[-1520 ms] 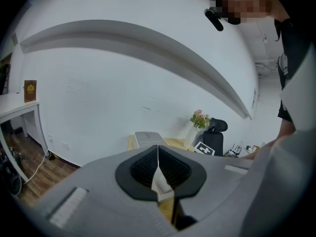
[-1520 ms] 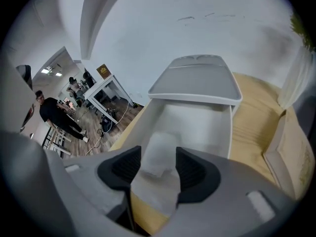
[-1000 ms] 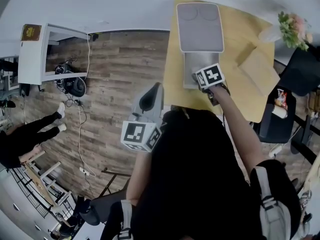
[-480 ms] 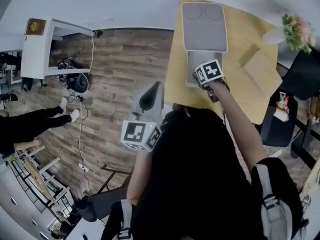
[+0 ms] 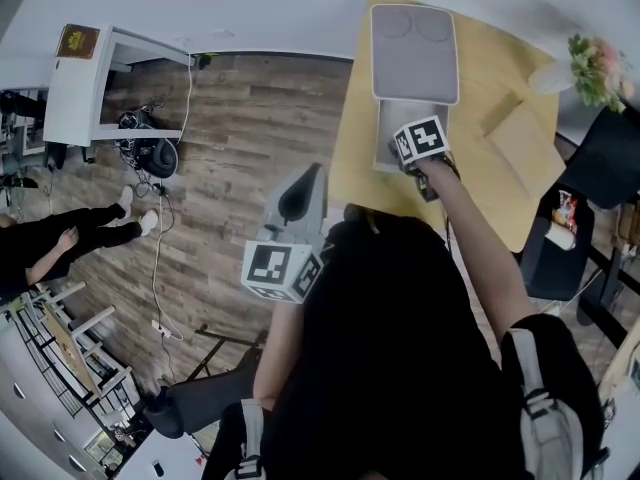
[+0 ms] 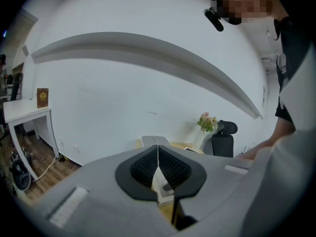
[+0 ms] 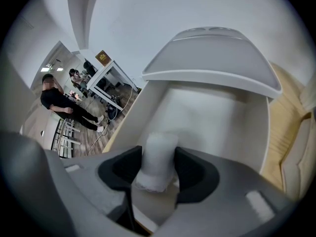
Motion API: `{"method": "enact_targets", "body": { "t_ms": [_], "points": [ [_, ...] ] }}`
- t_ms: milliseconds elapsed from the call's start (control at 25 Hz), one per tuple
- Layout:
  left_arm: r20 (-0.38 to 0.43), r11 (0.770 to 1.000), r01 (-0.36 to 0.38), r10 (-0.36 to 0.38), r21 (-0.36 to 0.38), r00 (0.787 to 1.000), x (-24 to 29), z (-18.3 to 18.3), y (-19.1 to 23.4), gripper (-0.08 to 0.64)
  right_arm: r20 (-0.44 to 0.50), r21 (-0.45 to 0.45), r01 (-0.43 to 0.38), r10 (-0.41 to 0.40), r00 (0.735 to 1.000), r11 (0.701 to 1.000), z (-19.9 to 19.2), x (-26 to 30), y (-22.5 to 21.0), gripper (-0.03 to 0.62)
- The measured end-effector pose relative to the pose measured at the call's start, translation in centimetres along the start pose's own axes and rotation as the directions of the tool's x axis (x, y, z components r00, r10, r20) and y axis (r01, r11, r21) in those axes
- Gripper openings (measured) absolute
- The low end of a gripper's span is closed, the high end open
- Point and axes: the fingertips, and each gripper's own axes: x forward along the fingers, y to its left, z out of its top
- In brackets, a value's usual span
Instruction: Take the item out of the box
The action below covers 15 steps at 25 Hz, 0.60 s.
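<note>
- Right gripper (image 7: 158, 171) reaches into the open white box (image 7: 232, 127). Its jaws are wide and closing on the item (image 7: 159, 154), with both pads meeting its sides.
- The item is a pale cylinder, still inside the box. In the right gripper view its long axis runs from 12 to 6 o'clock, dead centre between the jaws.
- The raised lid (image 5: 413, 53) stands at 12 o'clock beyond it, so the clear way out is probably back toward 6.
- Left gripper (image 6: 158, 166) has its jaws together and holds nothing. In the head view it sits at 8 o'clock from the box, well apart, off the table (image 5: 490, 83).
</note>
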Motion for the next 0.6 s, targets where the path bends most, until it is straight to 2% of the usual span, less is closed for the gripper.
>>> {"method": "enact_targets", "body": {
  "t_ms": [600],
  "points": [
    [0.011, 1.0, -0.004, 0.004, 0.001, 1.0, -1.5, -0.4, -0.3, 0.014, 0.015, 0.016, -0.013, 0.013, 1.0, 1.0, -0.1, 0.0, -0.1, 0.189]
  ]
}}
